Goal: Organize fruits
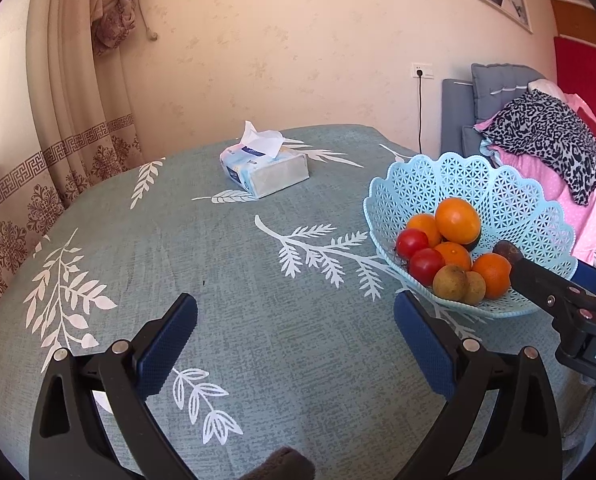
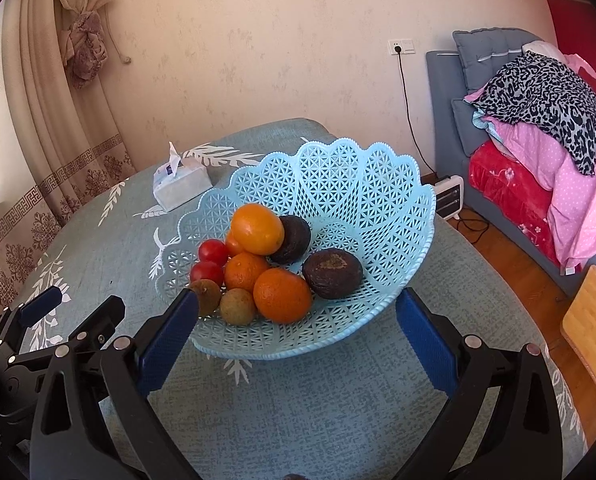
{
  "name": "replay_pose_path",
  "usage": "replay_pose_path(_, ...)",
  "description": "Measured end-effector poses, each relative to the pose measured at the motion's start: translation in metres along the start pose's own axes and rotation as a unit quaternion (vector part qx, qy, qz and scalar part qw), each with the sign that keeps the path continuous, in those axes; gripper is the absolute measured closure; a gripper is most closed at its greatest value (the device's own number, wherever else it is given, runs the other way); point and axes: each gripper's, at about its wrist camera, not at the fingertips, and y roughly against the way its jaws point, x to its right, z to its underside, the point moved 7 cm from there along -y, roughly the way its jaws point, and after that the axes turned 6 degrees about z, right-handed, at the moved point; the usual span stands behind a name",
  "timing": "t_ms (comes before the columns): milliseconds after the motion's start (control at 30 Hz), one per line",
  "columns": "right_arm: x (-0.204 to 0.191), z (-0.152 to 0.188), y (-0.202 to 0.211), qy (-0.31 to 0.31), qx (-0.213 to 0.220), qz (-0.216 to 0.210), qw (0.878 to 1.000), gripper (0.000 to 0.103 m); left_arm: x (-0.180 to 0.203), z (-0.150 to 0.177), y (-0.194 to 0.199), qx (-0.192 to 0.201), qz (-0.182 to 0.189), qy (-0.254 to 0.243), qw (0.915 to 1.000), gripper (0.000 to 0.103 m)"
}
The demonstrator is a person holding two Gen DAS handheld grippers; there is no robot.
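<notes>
A light blue lattice basket [image 2: 362, 184] stands on the table and also shows in the left wrist view [image 1: 498, 188]. It holds several oranges [image 2: 281, 294], two red tomatoes [image 2: 213, 251], two brown longans [image 2: 237, 306] and two dark passion fruits [image 2: 332, 274]. My right gripper [image 2: 298, 316] is open and empty, its fingers either side of the basket's near rim. My left gripper [image 1: 295, 320] is open and empty above bare tablecloth, left of the basket. The right gripper also shows in the left wrist view [image 1: 538, 280] beside the basket.
A tissue pack [image 1: 263, 168] lies at the far middle of the teal leaf-print tablecloth [image 1: 217, 260]. A curtain [image 1: 57, 120] hangs at the left. A grey sofa with piled clothes [image 2: 538, 120] stands at the right, with a small white heater [image 2: 450, 194] on the floor.
</notes>
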Motion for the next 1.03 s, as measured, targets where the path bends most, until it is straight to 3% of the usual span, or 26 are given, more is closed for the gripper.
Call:
replay_pose_path(667, 0.001, 0.002, -0.005, 0.0, -0.008, 0.002, 1.0, 0.003, -0.003, 0.001, 0.001, 0.001, 0.003, 0.001, 1.0, 0.005)
replay_pose_path(867, 0.001, 0.003, -0.006, -0.001, -0.009, 0.009, 1.0, 0.003, -0.017, 0.011, 0.0, -0.033, 0.012, 0.037, 0.9987, 0.005)
replay_pose_path(1033, 0.005, 0.004, 0.003, -0.008, 0.004, 0.035, 0.999, 0.003, -0.043, 0.03, 0.001, -0.067, -0.012, 0.065, 0.9956, 0.005)
